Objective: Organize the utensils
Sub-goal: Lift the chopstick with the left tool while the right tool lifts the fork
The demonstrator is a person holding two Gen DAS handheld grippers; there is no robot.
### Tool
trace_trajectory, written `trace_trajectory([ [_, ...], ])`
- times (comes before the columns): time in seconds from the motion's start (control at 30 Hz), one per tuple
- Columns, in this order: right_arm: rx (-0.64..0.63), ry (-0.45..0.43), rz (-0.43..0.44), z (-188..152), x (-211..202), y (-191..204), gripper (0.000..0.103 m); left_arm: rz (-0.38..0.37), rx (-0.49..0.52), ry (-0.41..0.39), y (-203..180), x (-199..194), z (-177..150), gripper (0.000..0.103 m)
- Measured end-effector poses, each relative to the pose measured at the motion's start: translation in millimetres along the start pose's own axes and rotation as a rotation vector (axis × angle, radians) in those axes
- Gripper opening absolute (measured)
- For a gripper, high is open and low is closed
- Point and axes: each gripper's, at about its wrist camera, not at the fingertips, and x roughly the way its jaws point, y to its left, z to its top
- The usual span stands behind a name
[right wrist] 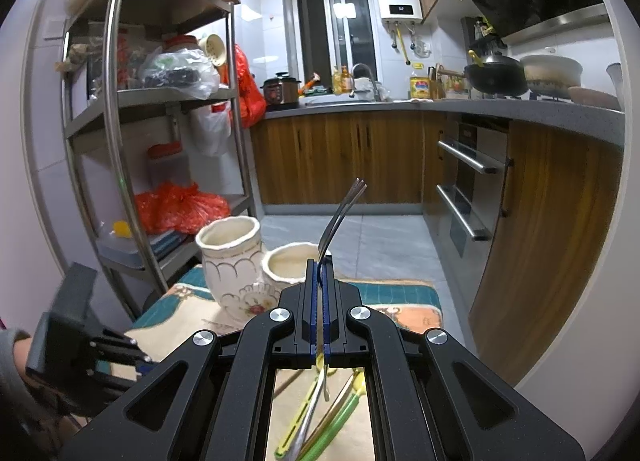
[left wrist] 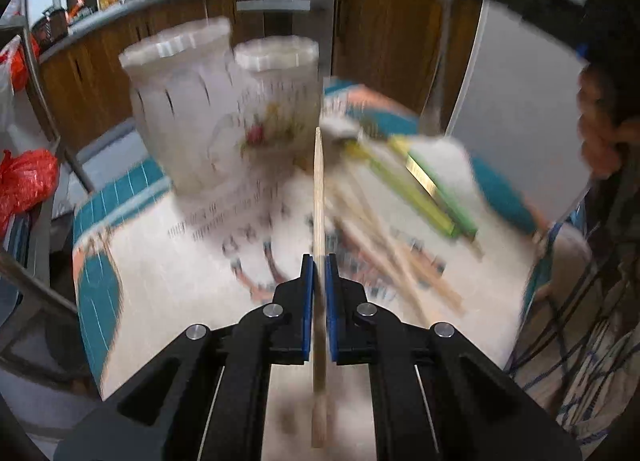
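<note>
Left wrist view is blurred: the two pale holders stand side by side at the left on the patterned tabletop, and my left tongs are closed on a wooden chopstick pointing toward them; more chopsticks lie loose at the right. In the right wrist view, my right tongs grip a metal fork, tines up, just right of the holders.

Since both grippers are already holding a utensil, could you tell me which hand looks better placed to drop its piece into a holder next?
Probably the left. Its gripper pinches a chopstick aimed at the nearer ceramic holder, close ahead. The right gripper grips a fork pointing up and beyond both holders.
</note>
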Motion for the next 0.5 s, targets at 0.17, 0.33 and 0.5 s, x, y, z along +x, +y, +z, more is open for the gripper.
trace_trajectory([
  [0.17,0.007,-0.002,0.015,14.8,8.7,1.4,0.003,0.018,0.006,-0.253,7.0,-34.8,21.6,0.006],
  [0.33,-0.002,-0.023,0.025,37.1,20.1,6.7,0.003,0.033,-0.063,-0.426,29.2,-55.0,50.8,0.006],
  [0.5,0.005,-0.062,0.04,64.5,31.2,9.5,0.003,0.02,-0.15,-0.551,60.6,-61.8,88.7,0.006],
])
